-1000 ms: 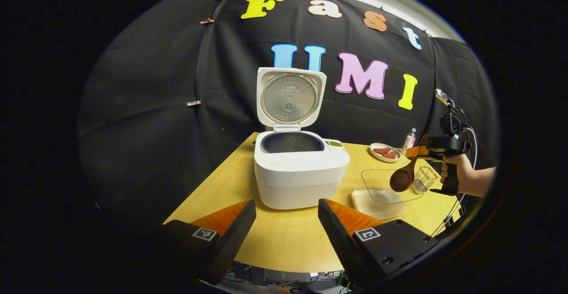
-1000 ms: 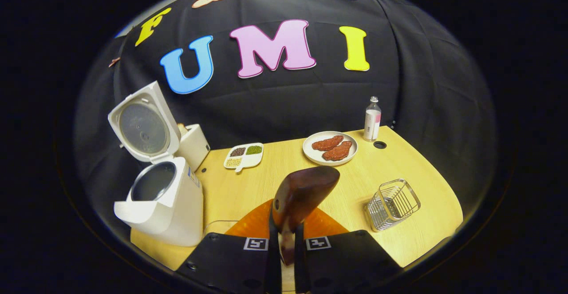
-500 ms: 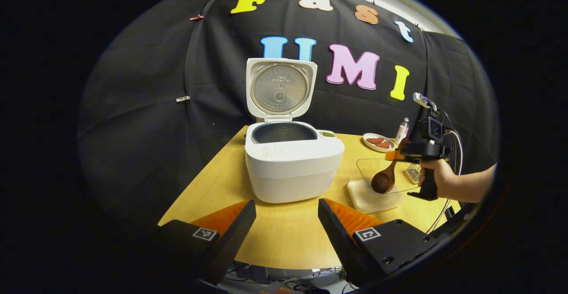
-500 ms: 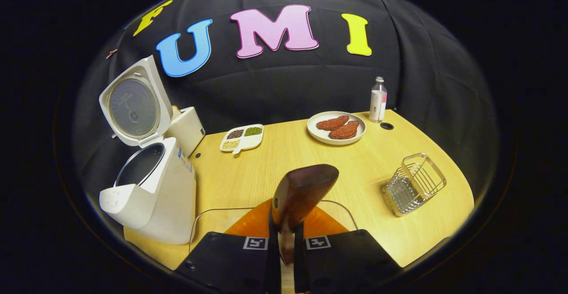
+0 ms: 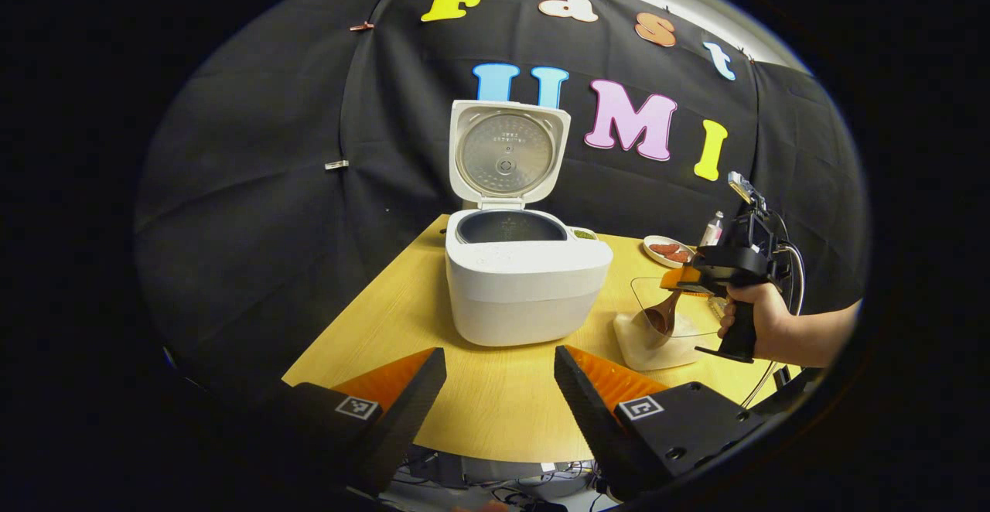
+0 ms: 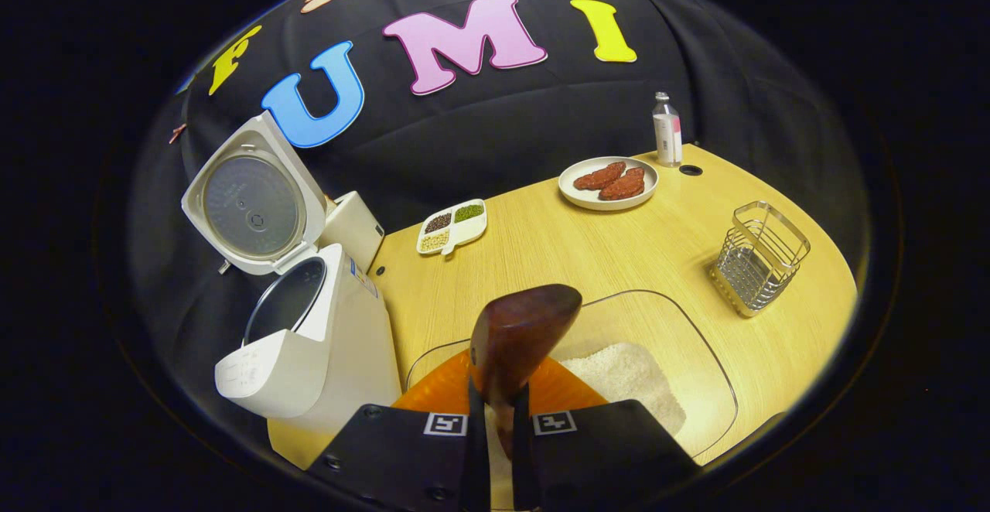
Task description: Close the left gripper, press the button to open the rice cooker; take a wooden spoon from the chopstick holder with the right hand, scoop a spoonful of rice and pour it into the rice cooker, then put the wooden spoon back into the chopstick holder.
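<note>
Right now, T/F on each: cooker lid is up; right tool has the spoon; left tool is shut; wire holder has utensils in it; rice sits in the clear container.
1. The rice cooker has its lid up. True.
2. The right tool grips the wooden spoon. True: both fingers press on its handle, bowl end forward over the clear container.
3. The left tool is shut. False: its fingers stand well apart, holding nothing.
4. The wire holder has utensils in it. False: no utensils are visible in it.
5. Rice sits in the clear container. True.
</note>
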Action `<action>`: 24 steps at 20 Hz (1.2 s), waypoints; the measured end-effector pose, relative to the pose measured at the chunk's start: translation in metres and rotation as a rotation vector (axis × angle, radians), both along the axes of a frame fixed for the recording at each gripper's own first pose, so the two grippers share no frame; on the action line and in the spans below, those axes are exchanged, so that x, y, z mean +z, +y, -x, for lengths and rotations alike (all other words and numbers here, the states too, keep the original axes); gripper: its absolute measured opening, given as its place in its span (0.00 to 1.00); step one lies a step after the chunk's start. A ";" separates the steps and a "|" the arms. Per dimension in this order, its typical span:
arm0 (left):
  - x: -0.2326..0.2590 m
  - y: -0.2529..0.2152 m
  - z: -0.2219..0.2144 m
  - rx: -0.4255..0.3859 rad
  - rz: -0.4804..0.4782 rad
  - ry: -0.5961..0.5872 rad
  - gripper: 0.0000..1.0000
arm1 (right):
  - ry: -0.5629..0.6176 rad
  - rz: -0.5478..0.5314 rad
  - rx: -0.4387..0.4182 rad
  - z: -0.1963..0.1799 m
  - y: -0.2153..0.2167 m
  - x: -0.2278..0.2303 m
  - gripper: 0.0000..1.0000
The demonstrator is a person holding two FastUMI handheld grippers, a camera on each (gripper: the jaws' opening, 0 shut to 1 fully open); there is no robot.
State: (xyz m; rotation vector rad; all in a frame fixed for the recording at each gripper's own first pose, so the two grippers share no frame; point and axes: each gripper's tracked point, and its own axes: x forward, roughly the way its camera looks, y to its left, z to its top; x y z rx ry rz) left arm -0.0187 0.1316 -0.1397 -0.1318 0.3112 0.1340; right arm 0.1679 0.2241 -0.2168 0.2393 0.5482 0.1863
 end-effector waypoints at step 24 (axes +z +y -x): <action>0.004 -0.029 -0.003 -0.050 -0.026 -0.003 0.97 | 0.194 -0.544 -0.280 0.012 -0.088 0.065 0.16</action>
